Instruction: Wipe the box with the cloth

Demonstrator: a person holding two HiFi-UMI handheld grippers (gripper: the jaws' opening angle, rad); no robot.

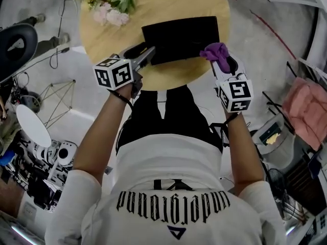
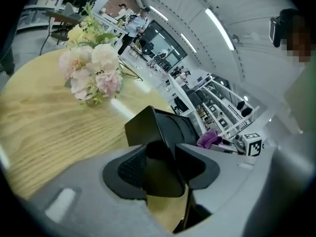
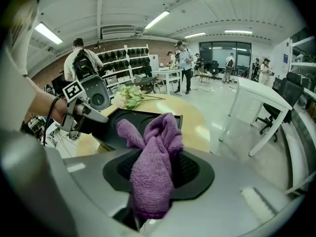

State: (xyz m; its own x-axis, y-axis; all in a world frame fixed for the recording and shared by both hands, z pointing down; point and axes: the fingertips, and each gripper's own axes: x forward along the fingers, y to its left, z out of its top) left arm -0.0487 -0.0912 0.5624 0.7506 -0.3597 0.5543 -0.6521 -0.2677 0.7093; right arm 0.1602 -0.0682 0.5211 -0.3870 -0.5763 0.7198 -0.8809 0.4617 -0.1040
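A person (image 1: 168, 182) in a white shirt fills the lower half of the head view, with both arms reaching up the frame. The round wooden bench (image 1: 102, 45) lies at top centre. The flat black box (image 1: 181, 37) rests on it, right of the middle and near the bench's lower edge. A bunch of pale flowers (image 1: 110, 6) lies at the bench's upper left, well apart from the box.

The left gripper (image 1: 148, 54) is at the box's lower left corner. Its fingers (image 2: 129, 169) stand wide and grasp that corner, which fills the gap between them. The right gripper (image 1: 222, 61) is at the box's lower right corner. Its fingers (image 3: 190, 169) are clenched on the purple cloth (image 1: 217, 51), which bunches out past the fingertips over that corner.
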